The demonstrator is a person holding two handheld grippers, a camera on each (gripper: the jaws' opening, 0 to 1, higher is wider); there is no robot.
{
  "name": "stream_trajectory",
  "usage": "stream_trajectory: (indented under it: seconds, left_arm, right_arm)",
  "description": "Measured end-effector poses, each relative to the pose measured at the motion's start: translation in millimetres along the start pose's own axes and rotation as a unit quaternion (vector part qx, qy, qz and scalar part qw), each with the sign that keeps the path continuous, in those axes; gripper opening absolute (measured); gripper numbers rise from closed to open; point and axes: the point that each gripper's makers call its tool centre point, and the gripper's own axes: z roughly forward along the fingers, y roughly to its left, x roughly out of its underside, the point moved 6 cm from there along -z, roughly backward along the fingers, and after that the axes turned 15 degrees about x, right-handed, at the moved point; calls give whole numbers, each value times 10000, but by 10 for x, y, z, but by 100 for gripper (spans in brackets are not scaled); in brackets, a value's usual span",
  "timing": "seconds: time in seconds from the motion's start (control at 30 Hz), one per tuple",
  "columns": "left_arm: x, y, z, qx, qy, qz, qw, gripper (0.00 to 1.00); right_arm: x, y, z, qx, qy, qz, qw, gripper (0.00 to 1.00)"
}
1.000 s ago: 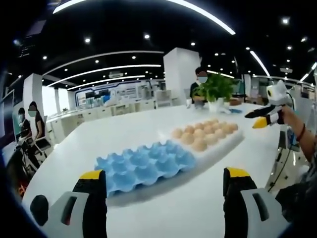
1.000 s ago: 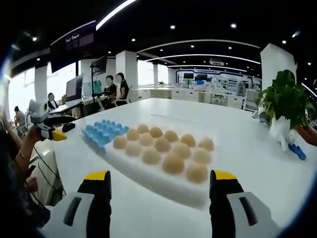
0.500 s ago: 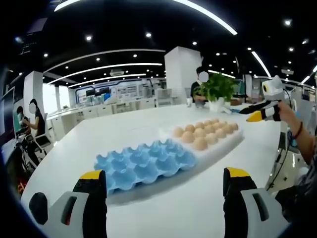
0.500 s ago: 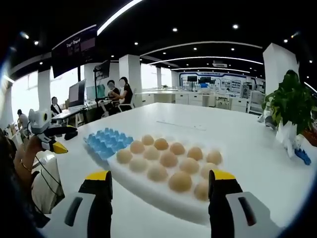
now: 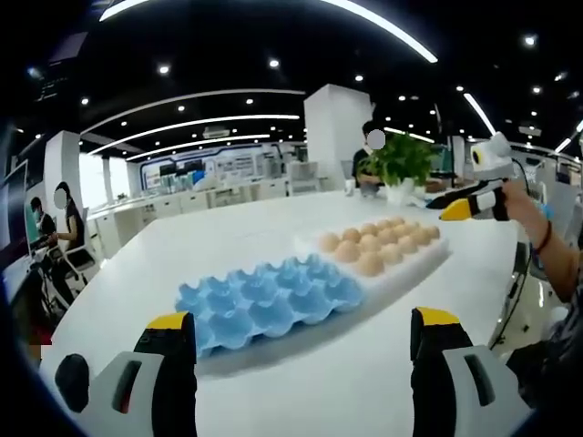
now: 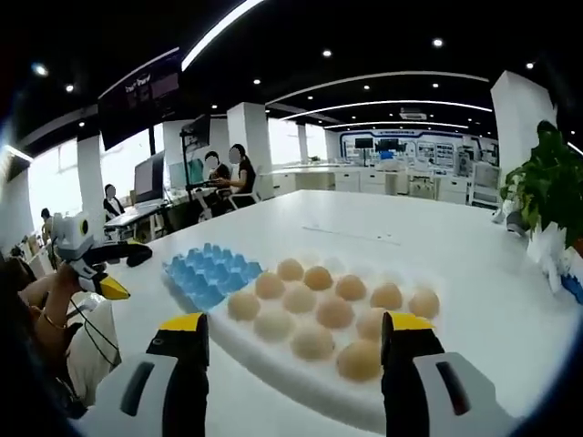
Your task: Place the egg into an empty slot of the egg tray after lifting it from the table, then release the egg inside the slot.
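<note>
Eggs are seen on a white tray, just beyond the right gripper | blue egg tray adjoins, facing the left gripper | both grippers spread apart, nothing grasped.

Hanging dark sign with pale lettering, too small to read, no other legible text

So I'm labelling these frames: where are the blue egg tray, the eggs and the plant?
blue egg tray [image 5: 264,305], left gripper view, middle cups.
eggs [image 6: 334,312], right gripper view, top of a middle egg.
plant [image 5: 398,160], left gripper view, leaves.
</note>
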Motion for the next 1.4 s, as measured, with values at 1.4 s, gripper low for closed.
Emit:
stream_trajectory:
  seconds: [1.4]
  left_arm:
    - [-7,-16,10,23,120,83,9999,100]
  right_arm:
    - [-101,321,532,-411,172,-433,9981,77]
